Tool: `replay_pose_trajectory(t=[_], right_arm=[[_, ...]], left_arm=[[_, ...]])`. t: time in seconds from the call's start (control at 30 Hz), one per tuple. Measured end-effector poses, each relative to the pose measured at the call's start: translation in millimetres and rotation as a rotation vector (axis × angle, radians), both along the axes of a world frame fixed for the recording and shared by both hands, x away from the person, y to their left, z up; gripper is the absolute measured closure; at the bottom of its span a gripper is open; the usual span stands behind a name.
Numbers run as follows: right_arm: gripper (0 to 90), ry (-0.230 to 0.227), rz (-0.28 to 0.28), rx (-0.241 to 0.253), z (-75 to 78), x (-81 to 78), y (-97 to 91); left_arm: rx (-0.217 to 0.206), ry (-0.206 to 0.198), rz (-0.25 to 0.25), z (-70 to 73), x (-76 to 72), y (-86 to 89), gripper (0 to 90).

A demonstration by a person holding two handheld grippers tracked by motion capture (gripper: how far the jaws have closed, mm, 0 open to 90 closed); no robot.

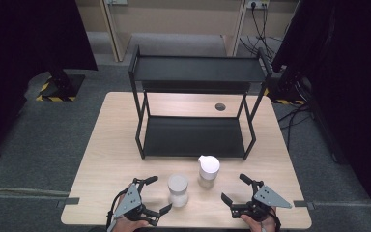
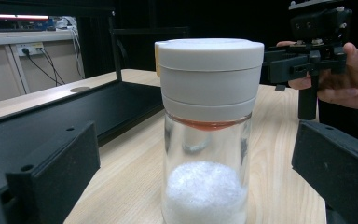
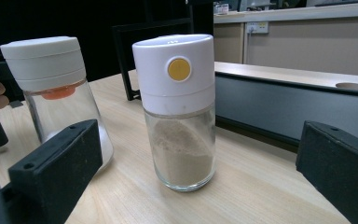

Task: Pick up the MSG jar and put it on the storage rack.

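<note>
In the left gripper view, the white-grained jar (image 2: 208, 130) is cut off at the bottom edge, so its base and its contact with the table (image 2: 279, 154) cannot be seen. It also hides part of the right gripper (image 2: 279, 70) behind its lid. In the high view, both hands run off the bottom edge, and the jar contents are too small to tell.

Light wood table (image 1: 116, 145) bears black two-tier rack (image 1: 193, 135), two glass shakers (image 1: 178, 190) (image 1: 208, 170) upright in front.
</note>
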State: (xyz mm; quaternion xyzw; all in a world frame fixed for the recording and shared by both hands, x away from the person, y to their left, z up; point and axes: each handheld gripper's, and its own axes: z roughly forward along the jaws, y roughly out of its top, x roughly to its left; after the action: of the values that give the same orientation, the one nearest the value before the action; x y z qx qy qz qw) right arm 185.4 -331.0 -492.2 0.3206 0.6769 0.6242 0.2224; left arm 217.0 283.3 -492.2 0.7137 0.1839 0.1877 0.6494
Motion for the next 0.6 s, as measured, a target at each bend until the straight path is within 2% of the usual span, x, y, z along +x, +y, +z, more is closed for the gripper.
replay_pose_trajectory(t=[0.6], right_arm=[[0.6, 0.002, 0.0, 0.006, -1.1, 0.1, 0.6]], left_arm=[[-0.011, 0.01, 0.005, -1.0, 0.2, 0.8, 0.0]])
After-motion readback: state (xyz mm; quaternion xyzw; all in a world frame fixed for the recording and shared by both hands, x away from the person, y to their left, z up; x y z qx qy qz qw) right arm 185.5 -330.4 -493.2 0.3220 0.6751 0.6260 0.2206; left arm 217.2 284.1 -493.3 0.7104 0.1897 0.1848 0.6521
